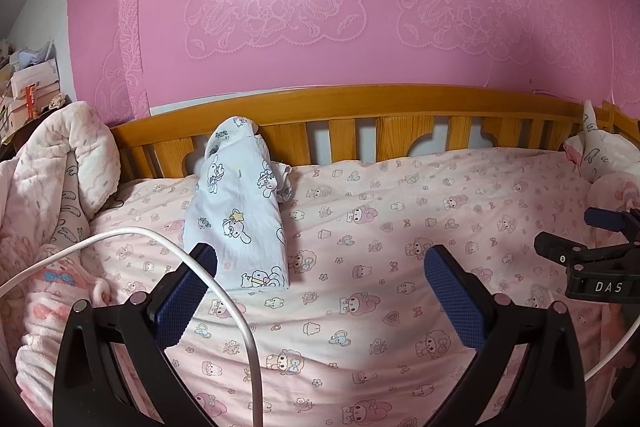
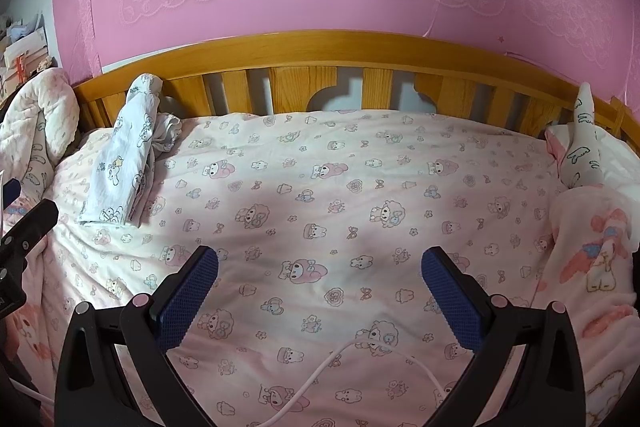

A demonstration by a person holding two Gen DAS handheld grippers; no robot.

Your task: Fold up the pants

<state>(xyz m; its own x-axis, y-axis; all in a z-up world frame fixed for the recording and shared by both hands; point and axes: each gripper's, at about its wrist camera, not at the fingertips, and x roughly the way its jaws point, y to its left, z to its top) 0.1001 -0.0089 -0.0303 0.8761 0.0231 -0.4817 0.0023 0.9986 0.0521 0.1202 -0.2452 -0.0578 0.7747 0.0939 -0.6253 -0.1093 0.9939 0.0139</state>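
hovering over the bed, left gripper [image 1: 320,259] has its jaws spread wide, nothing between the blue pads [image 1: 182,307]. right gripper [image 2: 320,259] same pose: jaws wide apart, released, empty, pointing toward the wooden headboard [image 2: 320,51]. in the left wrist view the right gripper shows at the right edge, level with the left one and well apart from it.

pants [image 1: 236,211], pale blue with a cartoon print, lie folded into a narrow stack on the pink printed bedsheet [image 1: 400,227], far end propped up against the headboard slats. left gripper's left finger sits just in front of the near edge of the stack, not touching it. from the right wrist view the pants sit far left, well apart from the right gripper.

white cable [image 1: 224,291] loops across the left gripper's left finger. another cable [image 2: 320,371] lies on the sheet between the right gripper's fingers. bunched quilt [image 1: 80,155] left of the pants, pillow [image 2: 580,147] at right. pink lace-print wall [image 1: 360,7] behind.
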